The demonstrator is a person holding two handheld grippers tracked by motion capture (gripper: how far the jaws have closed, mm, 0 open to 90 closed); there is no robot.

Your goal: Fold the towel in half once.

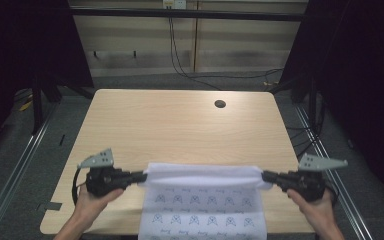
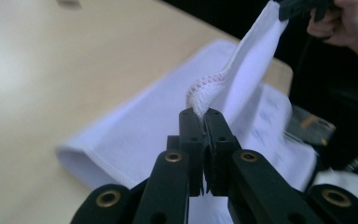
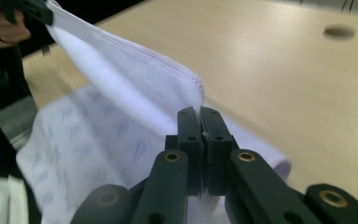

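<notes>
White printed cloth towel [image 1: 202,200] lies at the tabletop's near edge, overhanging it. Left gripper [image 1: 139,176] and right gripper [image 1: 266,176] each pinch a corner. Keep tension even and corners level while folding.

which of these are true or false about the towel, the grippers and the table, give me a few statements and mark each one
1. The left gripper is shut on a stitched corner of the white towel. True.
2. The right gripper hangs open above the towel. False: its jaws are closed on the towel's hemmed edge.
3. The towel is stretched between the two grippers, one at each end of its lifted edge. True.
4. The towel lies at the far end of the wooden table, next to the round hole. False: it sits at the near edge, and the hole is far from it.
5. The towel's lower part shows a repeated printed pattern. True.
</notes>
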